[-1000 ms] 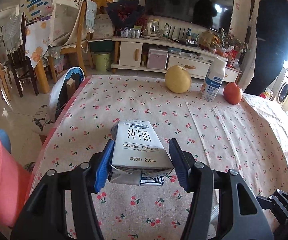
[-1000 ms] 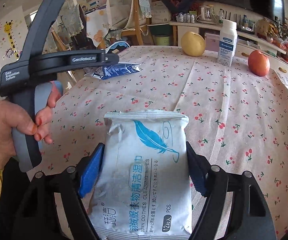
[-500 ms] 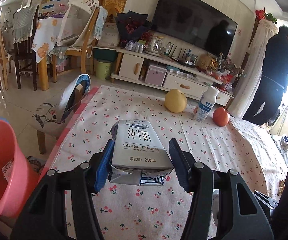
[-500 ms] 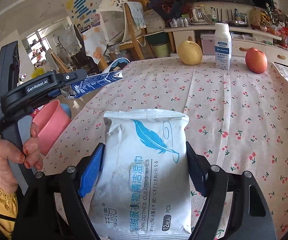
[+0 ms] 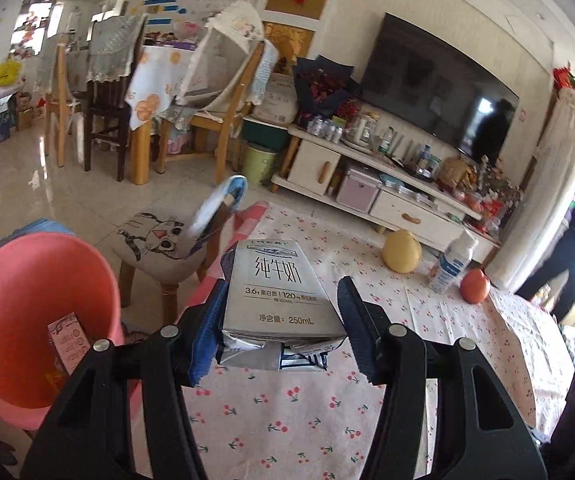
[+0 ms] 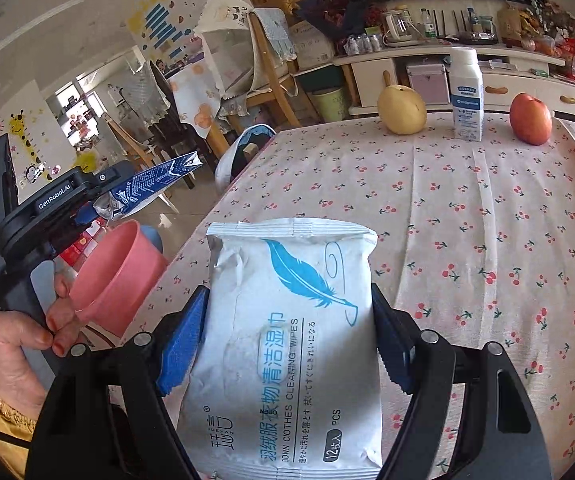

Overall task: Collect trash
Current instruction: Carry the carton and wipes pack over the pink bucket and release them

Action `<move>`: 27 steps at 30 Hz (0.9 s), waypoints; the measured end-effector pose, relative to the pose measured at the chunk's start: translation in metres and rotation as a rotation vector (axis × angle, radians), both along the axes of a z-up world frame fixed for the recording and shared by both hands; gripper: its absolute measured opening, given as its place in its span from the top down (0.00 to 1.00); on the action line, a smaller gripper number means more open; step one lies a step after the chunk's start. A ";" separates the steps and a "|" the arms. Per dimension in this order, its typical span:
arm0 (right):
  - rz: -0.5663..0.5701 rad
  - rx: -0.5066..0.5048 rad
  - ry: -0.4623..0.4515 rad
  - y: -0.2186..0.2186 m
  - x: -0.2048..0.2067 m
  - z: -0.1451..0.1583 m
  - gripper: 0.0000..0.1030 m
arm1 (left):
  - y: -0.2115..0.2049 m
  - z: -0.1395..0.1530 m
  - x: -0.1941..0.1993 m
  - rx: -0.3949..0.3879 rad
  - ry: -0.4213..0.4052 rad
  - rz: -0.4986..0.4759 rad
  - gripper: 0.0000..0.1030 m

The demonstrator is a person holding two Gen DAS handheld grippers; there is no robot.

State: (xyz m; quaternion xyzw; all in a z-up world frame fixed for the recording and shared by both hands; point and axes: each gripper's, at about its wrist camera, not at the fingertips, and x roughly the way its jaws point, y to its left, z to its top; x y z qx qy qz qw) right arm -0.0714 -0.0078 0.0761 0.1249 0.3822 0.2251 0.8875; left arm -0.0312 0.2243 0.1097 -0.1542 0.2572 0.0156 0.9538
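A flattened grey-white milk carton (image 5: 277,296) is pinched in the left claw (image 5: 279,332) near the pink plastic bin (image 5: 27,280), for disposal. A white wipes packet (image 6: 291,344) is clamped in the right claw (image 6: 287,344) above the cherry-print counter (image 6: 487,220).

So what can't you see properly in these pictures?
- Pink bucket: its bottom is hidden by its own wall, left wrist view. One pink packet shows; its print is too small to read.
- Milk carton: the right finger of the left hand-held gripper seems apart from it; grip unclear.
- Wipes pack: lower end cut off by the frame edge, right wrist view.
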 end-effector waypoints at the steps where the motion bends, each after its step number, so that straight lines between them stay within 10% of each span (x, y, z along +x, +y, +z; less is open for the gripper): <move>1: 0.007 0.001 0.001 0.004 0.001 0.001 0.25 | 0.006 0.001 -0.001 -0.008 0.000 0.020 0.45; 27: 0.352 0.106 -0.077 0.250 0.053 0.060 0.25 | 0.183 -0.008 -0.036 -0.284 0.017 0.515 0.45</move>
